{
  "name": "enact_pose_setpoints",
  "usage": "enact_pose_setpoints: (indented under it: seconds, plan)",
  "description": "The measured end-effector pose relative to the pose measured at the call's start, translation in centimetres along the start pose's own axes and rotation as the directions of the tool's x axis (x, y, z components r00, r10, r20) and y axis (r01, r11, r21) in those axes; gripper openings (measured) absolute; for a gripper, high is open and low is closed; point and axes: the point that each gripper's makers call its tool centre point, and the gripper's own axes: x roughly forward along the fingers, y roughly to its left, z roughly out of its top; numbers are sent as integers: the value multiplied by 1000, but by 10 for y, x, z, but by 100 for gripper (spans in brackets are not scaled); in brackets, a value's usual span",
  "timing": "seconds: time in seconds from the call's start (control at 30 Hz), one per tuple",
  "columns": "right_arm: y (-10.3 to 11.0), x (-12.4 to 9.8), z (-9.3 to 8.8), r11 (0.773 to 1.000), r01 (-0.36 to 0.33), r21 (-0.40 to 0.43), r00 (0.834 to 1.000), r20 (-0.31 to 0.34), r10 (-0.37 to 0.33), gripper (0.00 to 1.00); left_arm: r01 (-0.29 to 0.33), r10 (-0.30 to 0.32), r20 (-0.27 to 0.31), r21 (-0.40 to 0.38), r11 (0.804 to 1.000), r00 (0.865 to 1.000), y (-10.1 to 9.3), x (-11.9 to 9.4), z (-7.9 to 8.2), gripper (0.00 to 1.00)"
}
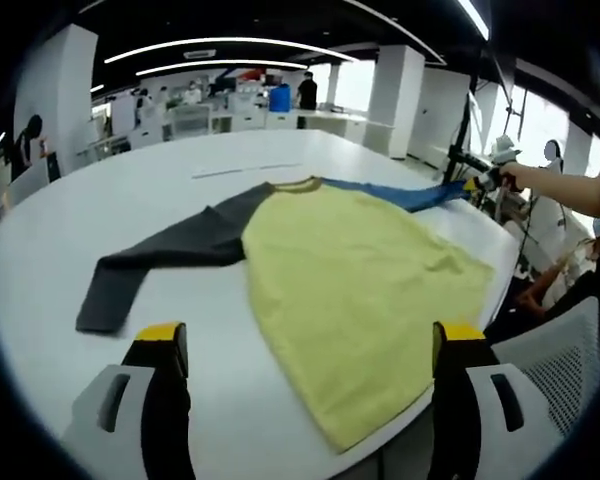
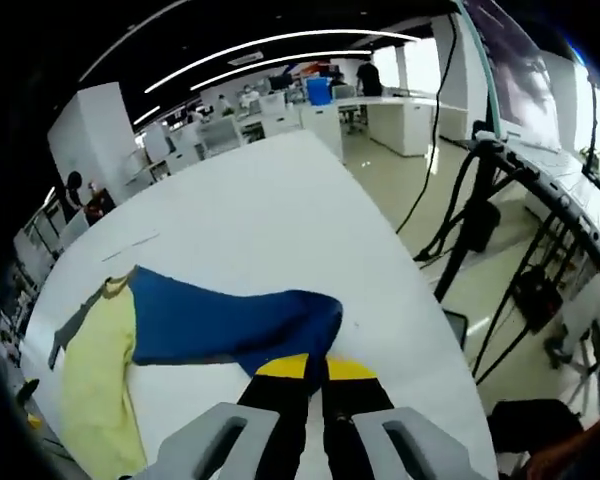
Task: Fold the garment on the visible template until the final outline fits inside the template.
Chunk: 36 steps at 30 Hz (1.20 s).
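Right gripper (image 2: pixel 315 372): jaws closing tight together on the cuff end of the blue fabric sleeve (image 2: pixel 230 320), yellow tips pinching it at the near right edge of the white table (image 2: pixel 280 200); also showing far right in the left gripper view (image 1: pixel 477 183), a person's hand behind it.
Left gripper (image 1: pixel 305 345): hovering wide open over the near table edge, holding nothing, jaws straddling the near hem.
Garment: yellow-bodied long-sleeved knit shirt (image 1: pixel 355 290) lying flat on the table, near hem corner reaching the table edge; dark grey sleeve (image 1: pixel 170 255) trailing out to the left, blue sleeve stretching right.
Template: no outline discernible under the shirt.
Step in hand: judging this as the first fold, blue sleeve being taken up.
Next move: probably carrying the cuff left across the yellow body, keeping the sleeve flat; grey sleeve not yet folded.
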Motion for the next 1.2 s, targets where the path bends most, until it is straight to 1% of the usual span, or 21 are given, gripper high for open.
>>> enact_pose_setpoints:
  seconds: [0.03,0.07,0.1,0.13,0.27,0.37,0.4,0.43,0.47,0.53,0.6,0.67,0.8,1.0,1.07,1.13,1.2]
  plan:
    - [0,0,1,1000,1,-2,1000,-1,-1,0,1,-1,-2,2,1000,1000,0,0,0,99]
    - [-13,8,1,1000,4,3,1000,-16,-4,0,3,-3,-6,8,1000,1000,-1,0,-1,99]
    - [-16,8,0,1000,11,13,1000,-27,-10,0,7,-6,-8,13,1000,1000,-2,0,-1,99]
    - [-25,13,3,1000,11,11,999,-41,-11,0,8,-8,-9,19,1000,1000,-2,0,-1,99]
    - [-28,12,-1,999,22,-24,997,-79,-24,0,16,-16,-13,36,999,1000,-5,0,-2,99]
    - [-32,14,-5,998,35,-51,994,-106,-40,0,32,-31,-18,75,997,999,-10,1,-1,99]
    - [-33,16,-6,998,36,-53,993,-110,-42,0,37,-36,-15,83,996,999,-12,1,1,99]
    - [-41,22,-3,998,40,-57,992,-113,-46,0,46,-45,-9,86,995,999,-14,1,3,99]
    - [-44,24,-3,997,44,-58,992,-116,-50,0,49,-48,-6,84,995,999,-15,1,4,99]
    - [-41,26,-5,997,40,-67,991,-122,-48,0,53,-54,3,85,995,999,-15,1,6,99]
    - [-49,34,-3,997,40,-61,991,-128,-48,0,54,-55,5,83,995,998,-14,2,6,99]
    - [-43,30,-7,999,39,-34,989,-139,-43,0,52,-52,-1,86,995,999,-13,2,6,99]
    - [-48,34,0,999,31,-37,990,-135,-35,0,44,-44,1,79,996,999,-11,0,6,99]
    - [-51,35,5,1000,29,-6,989,-144,-30,0,43,-42,-9,85,995,999,-13,-1,3,99]
    - [-48,33,5,999,34,0,988,-149,-33,0,45,-45,-5,79,996,999,-14,-1,4,99]
    - [-43,32,7,1000,27,3,989,-146,-27,0,48,-49,12,69,996,999,-15,-1,6,99]
    - [-36,30,12,1000,12,9,991,-134,-11,0,42,-43,6,76,996,999,-14,-2,6,99]
